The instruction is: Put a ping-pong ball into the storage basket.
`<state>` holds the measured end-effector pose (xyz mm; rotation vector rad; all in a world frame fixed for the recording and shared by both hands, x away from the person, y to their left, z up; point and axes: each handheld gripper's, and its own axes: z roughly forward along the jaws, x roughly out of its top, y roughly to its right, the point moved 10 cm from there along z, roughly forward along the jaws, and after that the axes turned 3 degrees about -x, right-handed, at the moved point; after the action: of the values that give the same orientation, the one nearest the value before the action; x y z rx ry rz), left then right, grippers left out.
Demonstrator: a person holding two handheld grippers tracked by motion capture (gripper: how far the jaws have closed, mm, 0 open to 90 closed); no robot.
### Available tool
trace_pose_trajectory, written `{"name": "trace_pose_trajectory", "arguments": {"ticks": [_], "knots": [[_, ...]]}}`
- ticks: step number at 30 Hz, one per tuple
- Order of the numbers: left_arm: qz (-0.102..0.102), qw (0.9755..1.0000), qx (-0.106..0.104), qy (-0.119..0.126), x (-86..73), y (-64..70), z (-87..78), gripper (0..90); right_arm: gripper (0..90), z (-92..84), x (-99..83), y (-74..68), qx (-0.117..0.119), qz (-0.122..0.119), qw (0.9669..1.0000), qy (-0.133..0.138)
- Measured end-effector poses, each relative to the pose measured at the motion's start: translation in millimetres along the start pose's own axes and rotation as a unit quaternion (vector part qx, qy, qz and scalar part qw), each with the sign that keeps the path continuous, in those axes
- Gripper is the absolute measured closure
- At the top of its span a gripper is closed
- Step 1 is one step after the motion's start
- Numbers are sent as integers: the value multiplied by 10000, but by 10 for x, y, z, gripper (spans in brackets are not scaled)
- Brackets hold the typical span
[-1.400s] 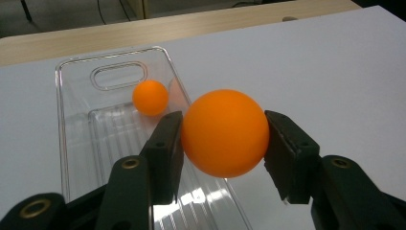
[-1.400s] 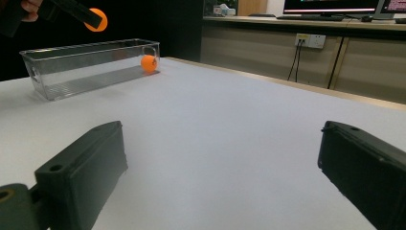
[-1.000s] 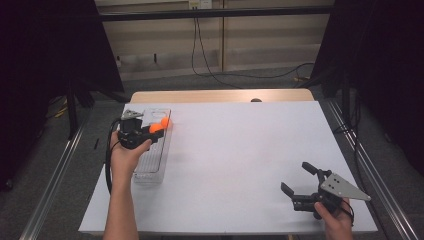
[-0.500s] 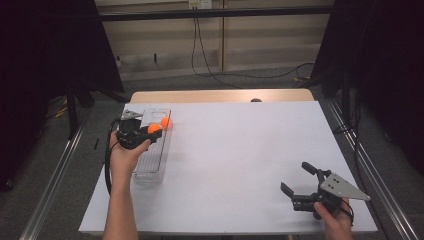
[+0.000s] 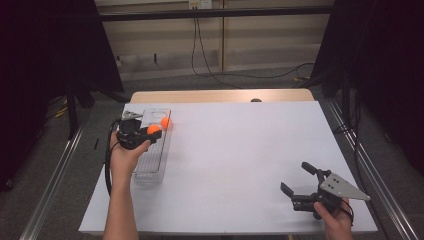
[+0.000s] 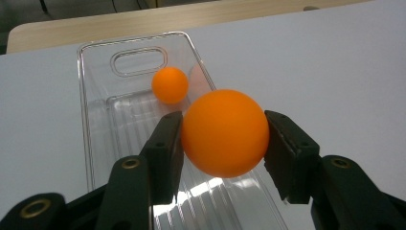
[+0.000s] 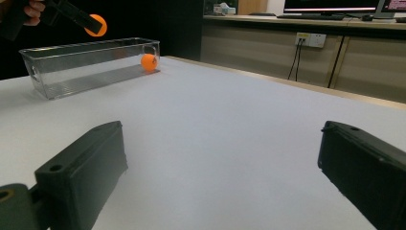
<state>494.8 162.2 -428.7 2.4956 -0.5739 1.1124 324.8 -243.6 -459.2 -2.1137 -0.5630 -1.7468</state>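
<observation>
Holding an orange ball [image 6: 224,132] between its two black jaws, your left gripper [image 5: 148,132] sits at the left of the high view, over the clear tray [image 5: 142,172]. Both pads press on the ball's sides (the left gripper view shows this plainly, with the ball in the middle of the frame). Below and beyond it, a second ball [image 6: 169,85] lies inside the tray, toward the end with the handle slot, near the upper middle of that frame. In the high view the second ball is against the tray's far right wall, just up and right of the held one. The tray rests on the white worktop [image 5: 240,150], along its left edge. Your right gripper [image 5: 299,181] is at the lower right of the high view, well apart from the tray, with its jaws spread wide and nothing between them.
</observation>
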Motion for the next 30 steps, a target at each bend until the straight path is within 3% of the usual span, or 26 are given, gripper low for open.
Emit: {"name": "trace_pose_trajectory", "arguments": {"ticks": [19,30], "knots": [[-69,9999,99,-115,-60,-65,26,507,21,0,-2,2,5,1,10000,-2],[-57,9995,270,-146,-96,-140,44,501,21,-1,5,-8,18,6,10000,9]]}}
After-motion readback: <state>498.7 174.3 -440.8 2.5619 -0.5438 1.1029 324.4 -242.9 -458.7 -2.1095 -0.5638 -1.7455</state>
